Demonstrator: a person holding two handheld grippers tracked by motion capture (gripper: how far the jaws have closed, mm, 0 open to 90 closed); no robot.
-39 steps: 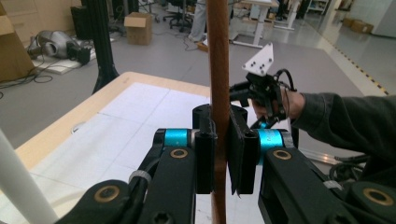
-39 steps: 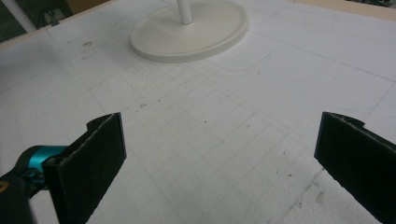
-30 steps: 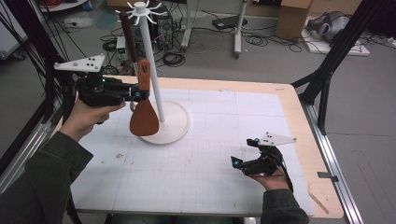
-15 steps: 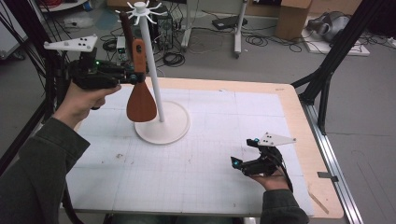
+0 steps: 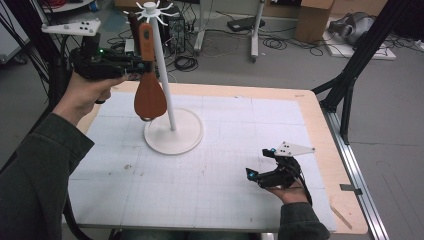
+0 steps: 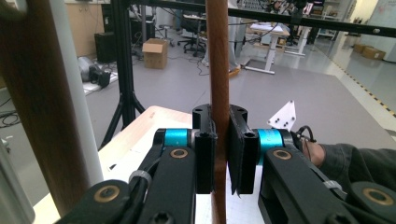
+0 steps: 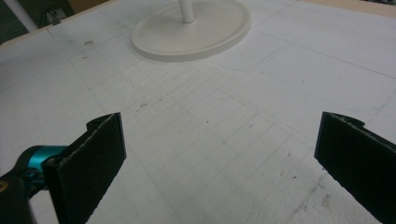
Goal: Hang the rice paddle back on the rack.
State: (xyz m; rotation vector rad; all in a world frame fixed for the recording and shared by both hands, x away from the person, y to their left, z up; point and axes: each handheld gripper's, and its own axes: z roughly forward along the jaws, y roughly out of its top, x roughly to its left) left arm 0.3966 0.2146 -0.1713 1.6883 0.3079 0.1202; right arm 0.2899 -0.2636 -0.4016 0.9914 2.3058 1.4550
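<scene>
The wooden spatula (image 5: 149,80) hangs upright in the air beside the white pole of the rack (image 5: 172,132), its broad blade down and clear of the rack's round base, its handle top close under the white hooks at the pole's head. The left gripper (image 5: 145,65) has its jaws clamped on the handle — in the left gripper view the two black pads press the brown shaft (image 6: 218,93) from either side, with the white pole (image 6: 77,93) standing just to the left of it. No brand, label or readable writing shows on the spatula, the rack or the grippers; the white mat (image 5: 225,170) on the table carries only a faint printed grid.

The right gripper (image 5: 256,165) rests low on the mat near the person's edge of the table, well apart from the rack, its jaws spread wide with nothing between them — the right gripper view shows bare mat between the pads (image 7: 100,154) and the rack's base (image 7: 191,35) farther off.

Around the table: black frame legs (image 5: 350,75), cables on the grey floor, a cardboard box (image 5: 312,20). Nothing lies on the mat between spatula and rack.
</scene>
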